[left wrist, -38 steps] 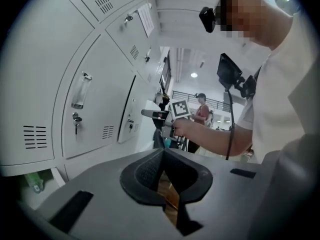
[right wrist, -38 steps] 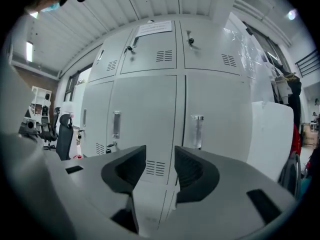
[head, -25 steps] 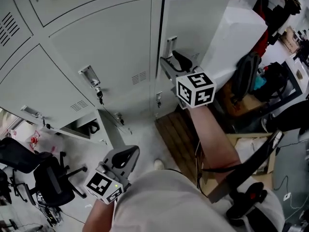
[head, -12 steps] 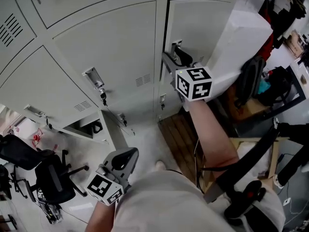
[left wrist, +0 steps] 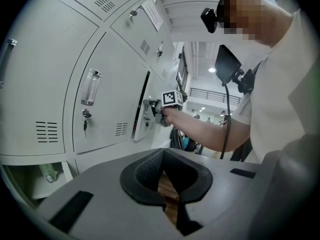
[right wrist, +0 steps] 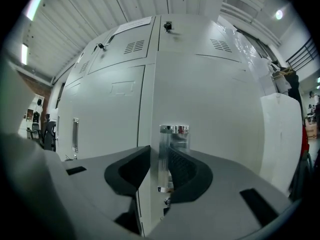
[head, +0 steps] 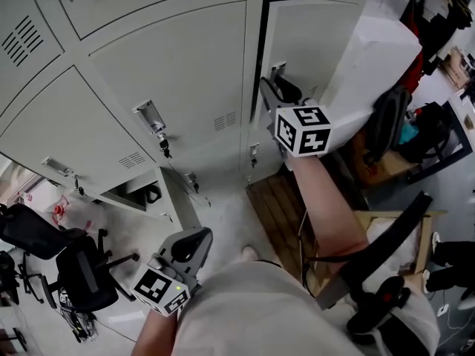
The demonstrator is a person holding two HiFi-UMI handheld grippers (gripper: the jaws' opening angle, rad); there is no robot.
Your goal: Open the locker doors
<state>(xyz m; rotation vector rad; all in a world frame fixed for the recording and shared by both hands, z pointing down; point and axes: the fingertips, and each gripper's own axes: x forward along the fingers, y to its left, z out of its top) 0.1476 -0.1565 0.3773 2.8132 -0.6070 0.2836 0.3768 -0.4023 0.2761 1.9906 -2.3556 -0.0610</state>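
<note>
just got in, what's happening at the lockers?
A person is working the lockers with a handheld claw in each hand. The right claw is at the metal handle of the right-hand locker door; its jaws have just been closing and now appear to pinch the handle. That door looks barely ajar. The left claw hangs low, shut and empty.

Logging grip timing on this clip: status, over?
Right gripper jaws just closed onto door handle. Left gripper shut, empty, low. Locker door slightly ajar. White panel at its right could limit swing.
</note>
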